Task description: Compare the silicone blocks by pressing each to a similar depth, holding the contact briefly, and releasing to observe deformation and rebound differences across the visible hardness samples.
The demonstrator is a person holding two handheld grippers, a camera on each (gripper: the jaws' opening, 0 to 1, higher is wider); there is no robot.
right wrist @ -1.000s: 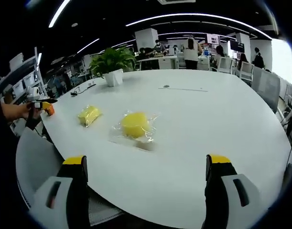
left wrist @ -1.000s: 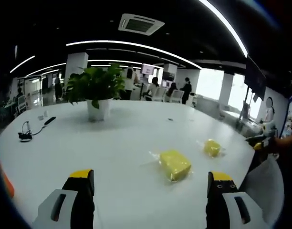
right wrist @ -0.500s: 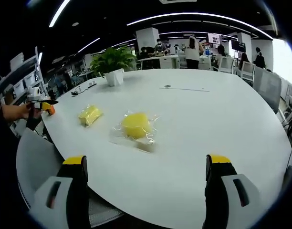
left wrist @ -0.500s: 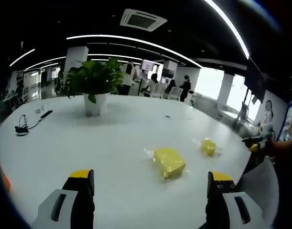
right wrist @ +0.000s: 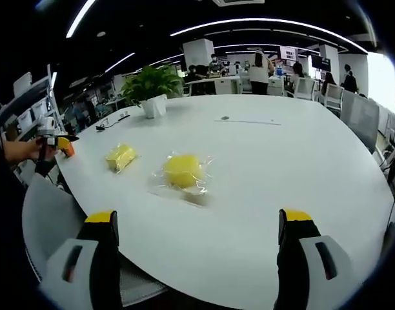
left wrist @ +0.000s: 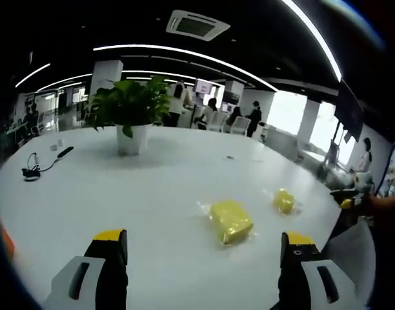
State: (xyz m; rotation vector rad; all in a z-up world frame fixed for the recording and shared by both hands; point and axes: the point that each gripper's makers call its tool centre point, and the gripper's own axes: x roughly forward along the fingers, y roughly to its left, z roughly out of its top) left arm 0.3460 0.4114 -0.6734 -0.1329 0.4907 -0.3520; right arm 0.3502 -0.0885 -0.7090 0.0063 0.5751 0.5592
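Both claws (left wrist: 201, 258) (right wrist: 196, 258) hover wide open above wrapped silicone blocks (left wrist: 230, 221).

The left gripper (left wrist: 204, 248), grey-bodied with yellow-capped black jaws, rose from the bottom of the left gripper view with its jaws spread wide and nothing between them. The matching right gripper (right wrist: 201, 229) stood equally wide apart at the bottom of the right gripper view, also holding nothing. At that view's left edge, the person's hand (right wrist: 26, 150) gripped the left gripper, its orange tip just visible.
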